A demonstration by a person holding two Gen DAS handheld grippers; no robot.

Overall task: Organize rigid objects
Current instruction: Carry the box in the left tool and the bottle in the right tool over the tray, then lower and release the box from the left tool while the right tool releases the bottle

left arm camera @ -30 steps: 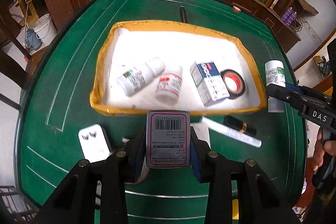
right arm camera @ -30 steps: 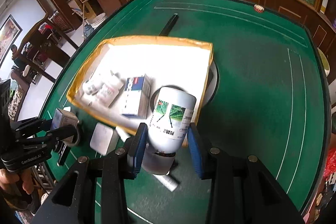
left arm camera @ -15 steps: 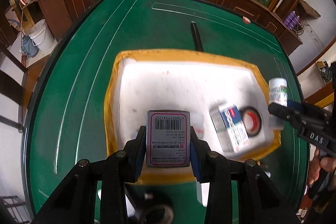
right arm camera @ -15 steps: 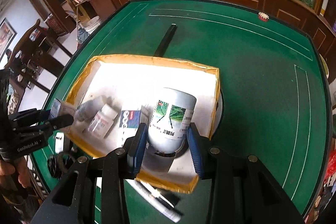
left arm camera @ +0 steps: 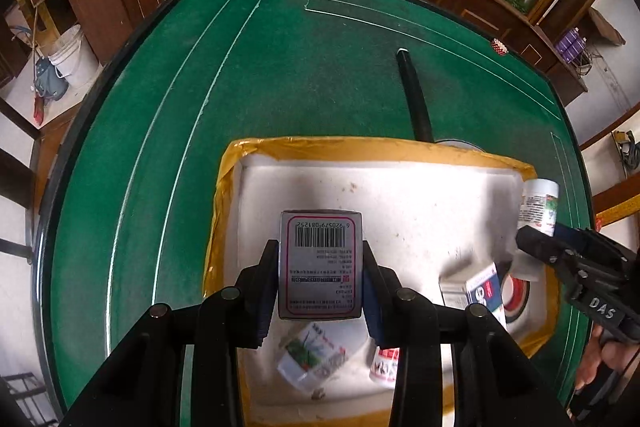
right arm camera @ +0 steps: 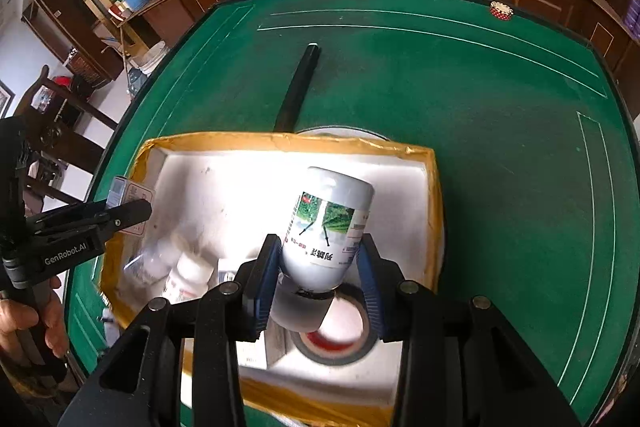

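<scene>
Both claws are clenched on cargo. Left gripper [left arm camera: 321, 281] clamps a small rectangular carton [left arm camera: 321, 264] between its blue ribbed pads, the glossy grey face with barcode and pink border turned toward the camera; right gripper [right arm camera: 320, 281] squeezes a smooth white plastic bottle [right arm camera: 327, 227] by its lower body, the bottle tilted slightly and wearing a paper label with a green leafy picture.

Each load hangs above the tray [left arm camera: 360, 145], a shallow rectangular box with a matte, slightly stained white floor and rims wrapped in wrinkled yellow-brown tape. It sits on the green felt table [left arm camera: 280, 67], which is marked with thin white lines. A slim black rod [left arm camera: 414, 99] lies on the felt, running under the tray's far rim.

Already lying on the tray floor: a white pill bottle with a green-pictured label [left arm camera: 316, 357], a second small white bottle with red print [left arm camera: 385, 363], a blue-and-white carton [left arm camera: 482, 291], and a round roll of black tape with a red core [right arm camera: 332, 339].

Both tools point steeply downward. A hand [right arm camera: 28, 323] wraps the left tool's handle at the left edge of the right wrist view; fingers [left arm camera: 600, 359] grip the right tool at the right edge of the left wrist view.
</scene>
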